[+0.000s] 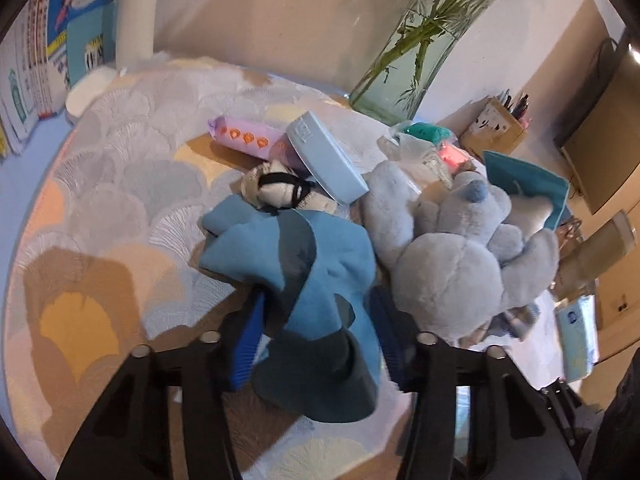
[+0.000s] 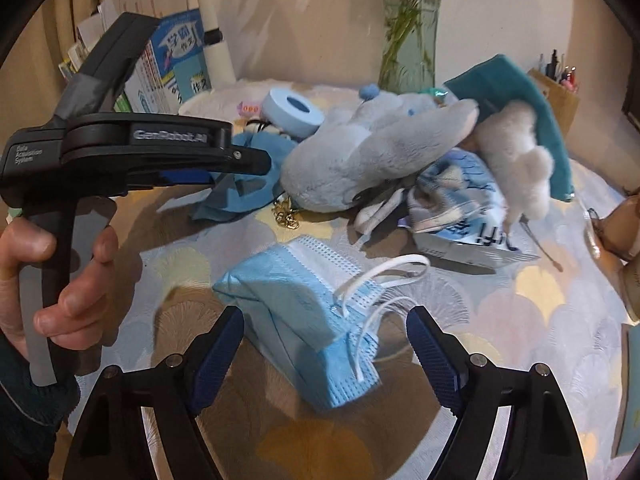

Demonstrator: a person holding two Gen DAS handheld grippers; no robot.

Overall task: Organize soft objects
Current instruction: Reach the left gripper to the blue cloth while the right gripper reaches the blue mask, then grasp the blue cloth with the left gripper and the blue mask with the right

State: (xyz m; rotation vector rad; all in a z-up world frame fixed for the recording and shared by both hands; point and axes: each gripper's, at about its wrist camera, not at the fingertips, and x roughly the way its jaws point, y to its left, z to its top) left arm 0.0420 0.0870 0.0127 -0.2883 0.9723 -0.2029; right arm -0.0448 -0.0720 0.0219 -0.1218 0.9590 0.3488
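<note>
A crumpled blue cloth [image 1: 308, 280] lies between the fingers of my left gripper [image 1: 316, 320], which looks closed on it. A grey-blue plush toy [image 1: 452, 248] lies just right of it and also shows in the right wrist view [image 2: 360, 160]. My right gripper [image 2: 326, 344] is open, its jaws either side of a stack of light blue face masks [image 2: 304, 320] on the patterned tablecloth [image 2: 520, 300]. A white fluffy toy [image 2: 516, 160] rests on a teal cloth [image 2: 520, 92]. The left gripper body [image 2: 132, 148] is held in a hand at left.
A light blue box [image 1: 324, 160], a purple packet [image 1: 248, 138] and a small white pouch with black strap [image 1: 280, 190] lie behind the cloth. A glass vase [image 1: 412, 60], pen holder [image 1: 500, 128], books [image 1: 36, 60], tape roll [image 2: 294, 110] and a printed packet [image 2: 460, 216] crowd the table.
</note>
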